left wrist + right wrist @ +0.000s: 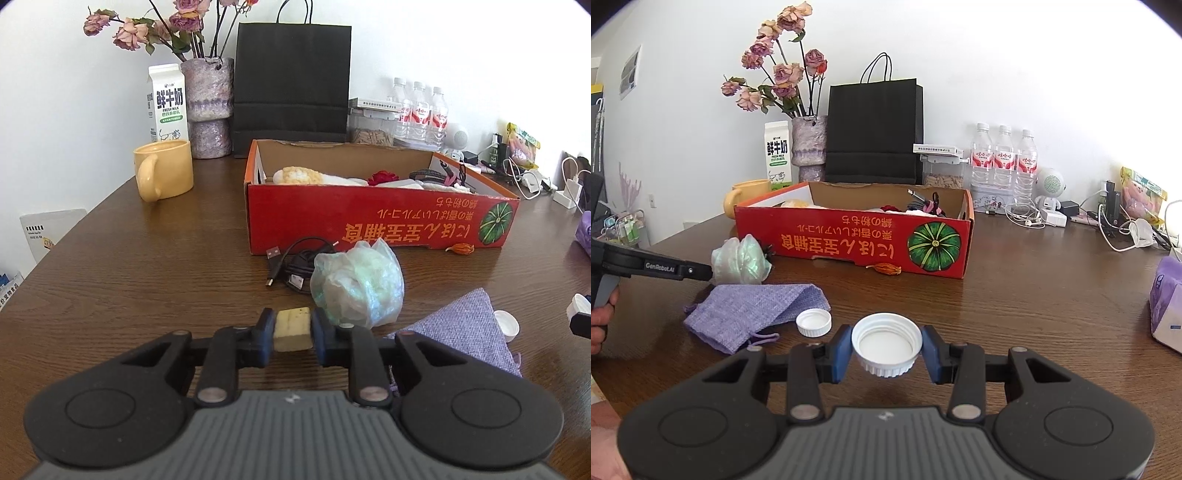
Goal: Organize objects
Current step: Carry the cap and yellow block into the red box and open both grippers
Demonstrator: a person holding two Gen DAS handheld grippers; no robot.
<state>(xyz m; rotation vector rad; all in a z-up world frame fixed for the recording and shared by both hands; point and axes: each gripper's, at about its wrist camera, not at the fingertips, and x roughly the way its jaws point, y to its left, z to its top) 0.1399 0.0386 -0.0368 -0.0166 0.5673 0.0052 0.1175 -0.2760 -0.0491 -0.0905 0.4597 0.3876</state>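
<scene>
Box (369, 218) mid-table, partly filled already. Left gripper (293, 330) clamped on yellow block (292, 329), right gripper (885, 349) pinching cap (886, 343). Left out near table's front edge: second cap (813, 322), pouch (753, 314), bag (356, 286), cable (295, 264).

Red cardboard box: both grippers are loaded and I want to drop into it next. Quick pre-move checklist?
1. Left gripper shut on the small yellow foam block: ok, pads press both sides.
2. Right gripper shut on the large white plastic cap: ok, gripped at the rim, open side up.
3. Red cardboard box open on top: ok.
4. Free room inside the box: cannot tell; several items already lie in it.
5. Left path: not ok; crumpled translucent plastic bag and black USB cable lie between the gripper and the box.
6. Right path: ok, bare wooden table ahead.
</scene>
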